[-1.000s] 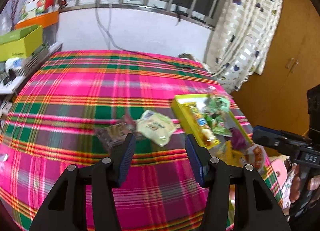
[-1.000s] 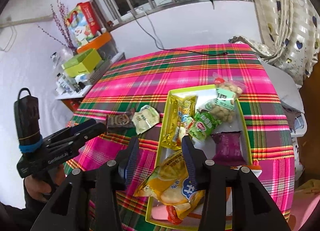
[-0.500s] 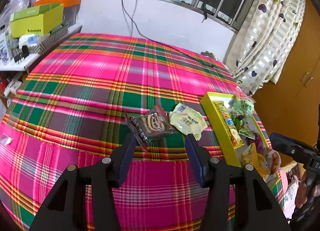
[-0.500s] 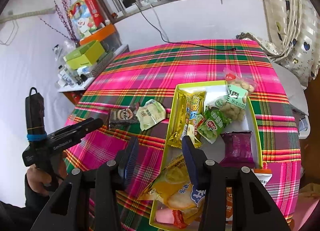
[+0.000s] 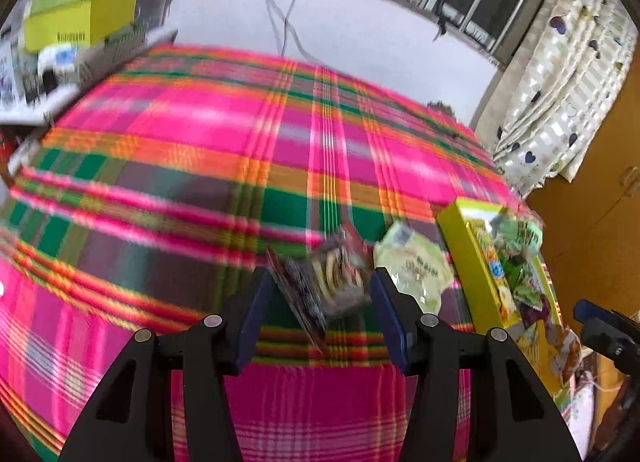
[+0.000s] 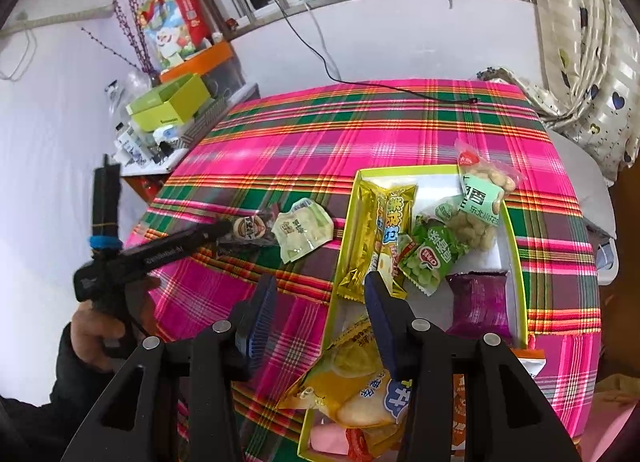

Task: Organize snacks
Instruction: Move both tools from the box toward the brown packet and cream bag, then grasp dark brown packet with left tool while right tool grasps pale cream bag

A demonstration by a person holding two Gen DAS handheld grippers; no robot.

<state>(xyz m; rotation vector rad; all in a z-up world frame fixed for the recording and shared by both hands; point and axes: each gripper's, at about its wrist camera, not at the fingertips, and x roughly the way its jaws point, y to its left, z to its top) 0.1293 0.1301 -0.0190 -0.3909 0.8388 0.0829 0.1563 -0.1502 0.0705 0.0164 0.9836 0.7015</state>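
On the counter, spread with a pink, green and orange plaid cloth, two snack packets lie outside the yellow tray: a dark cookie packet and a pale green packet just beside it at its 3 o'clock. In the left wrist view the left claw is spread wide and holds nothing, its blue fingers on either side of the cookie packet; whether they touch it cannot be told through the blur. The pale green packet carries dark print too small to read. In the right wrist view the right claw is also wide open and empty, hovering over the tray's near left edge. At least six packets can be counted in the tray: a gold wrapper, a yellow bar with blue Chinese characters, a green pea packet with a red oval logo, a clear bag of nuts with a green Chinese label, a purple packet, and a yellow bag with blue Chinese lettering at 6 o'clock. The left tool's black body bears pale lettering, not legible.
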